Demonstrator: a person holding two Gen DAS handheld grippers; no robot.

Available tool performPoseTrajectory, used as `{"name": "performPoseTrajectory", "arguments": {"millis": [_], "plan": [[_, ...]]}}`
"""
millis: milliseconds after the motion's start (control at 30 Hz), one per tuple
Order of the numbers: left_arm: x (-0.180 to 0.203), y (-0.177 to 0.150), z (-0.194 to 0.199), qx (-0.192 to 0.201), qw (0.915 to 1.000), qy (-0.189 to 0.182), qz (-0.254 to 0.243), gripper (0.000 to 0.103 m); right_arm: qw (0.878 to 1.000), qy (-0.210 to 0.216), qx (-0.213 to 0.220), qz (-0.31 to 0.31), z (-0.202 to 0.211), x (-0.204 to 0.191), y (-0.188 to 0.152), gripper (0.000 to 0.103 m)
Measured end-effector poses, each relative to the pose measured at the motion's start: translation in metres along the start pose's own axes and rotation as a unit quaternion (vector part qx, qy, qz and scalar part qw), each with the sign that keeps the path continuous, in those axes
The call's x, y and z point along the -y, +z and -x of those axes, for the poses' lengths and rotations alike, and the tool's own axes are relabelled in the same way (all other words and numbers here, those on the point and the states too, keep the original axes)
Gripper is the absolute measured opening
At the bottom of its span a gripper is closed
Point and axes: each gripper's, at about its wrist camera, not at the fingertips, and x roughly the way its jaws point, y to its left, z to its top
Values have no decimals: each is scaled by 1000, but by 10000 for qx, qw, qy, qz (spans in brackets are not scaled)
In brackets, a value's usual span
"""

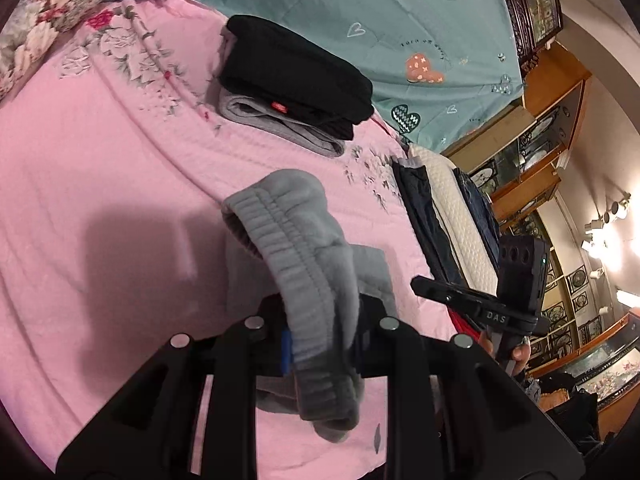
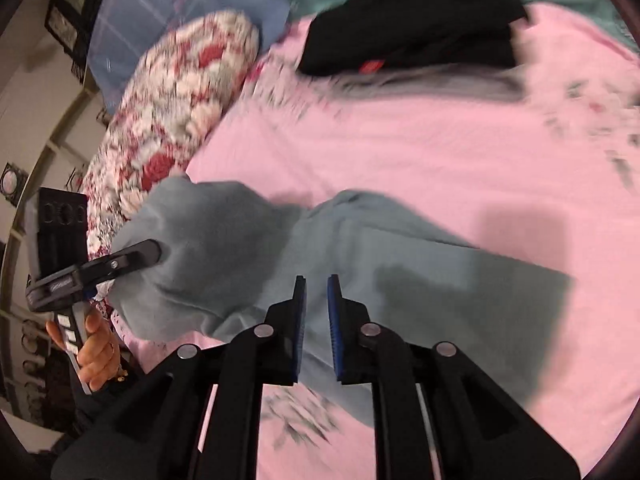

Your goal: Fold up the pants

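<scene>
so left tool [image 1: 320, 344] grips grey pants [image 1: 296, 240] waistband, lifted.

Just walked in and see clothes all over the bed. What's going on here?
A person is folding grey pants on a pink bedspread with two handheld grippers. The left gripper is shut on the waistband and lifts it. The right gripper hangs over the pants with nothing between its pads. A folded pile lies behind.

I see the pants [image 1: 304, 264] draped over my left gripper [image 1: 320, 344], lifted off the bed [image 1: 100, 200] — a folded stack [image 1: 292, 80] lies beyond them, a pile of clothes [image 1: 444, 216] to their right, a pillow [image 1: 52, 12] far left.
</scene>
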Motion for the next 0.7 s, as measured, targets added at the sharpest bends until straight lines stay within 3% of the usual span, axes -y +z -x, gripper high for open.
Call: {"name": "performPoseTrajectory", "arguments": {"millis": [133, 300, 433, 467, 500, 533, 600, 700], "plan": [[42, 7, -52, -379, 9989, 140, -254, 22, 9973, -29, 452, -576, 66, 55, -50, 19], [78, 3, -141, -1132, 9919, 310, -480, 21, 9849, -58, 863, -1499, 109, 116, -121, 19], [101, -9, -183, -1548, 9839, 457, -769, 22, 9774, -126, 1133, -1782, 138, 138, -155, 19], [105, -12, -192, -1719, 9804, 508, -821, 35, 9760, -137, 1183, -1823, 141, 139, -158, 19], [106, -14, -198, -1824, 9788, 507, -779, 66, 9748, -135, 1225, -1860, 144, 141, -162, 19], [108, -15, -201, -1832, 9785, 563, -759, 77, 9740, -130, 1256, -1882, 148, 143, -166, 19], [117, -14, -203, -1633, 9786, 819, -948, 83, 9735, -113, 1275, -1894, 151, 146, -169, 19], [130, -11, -191, -1609, 9812, 436, -973, 83, 9749, -30, 1230, -1857, 149, 147, -175, 19]]}}
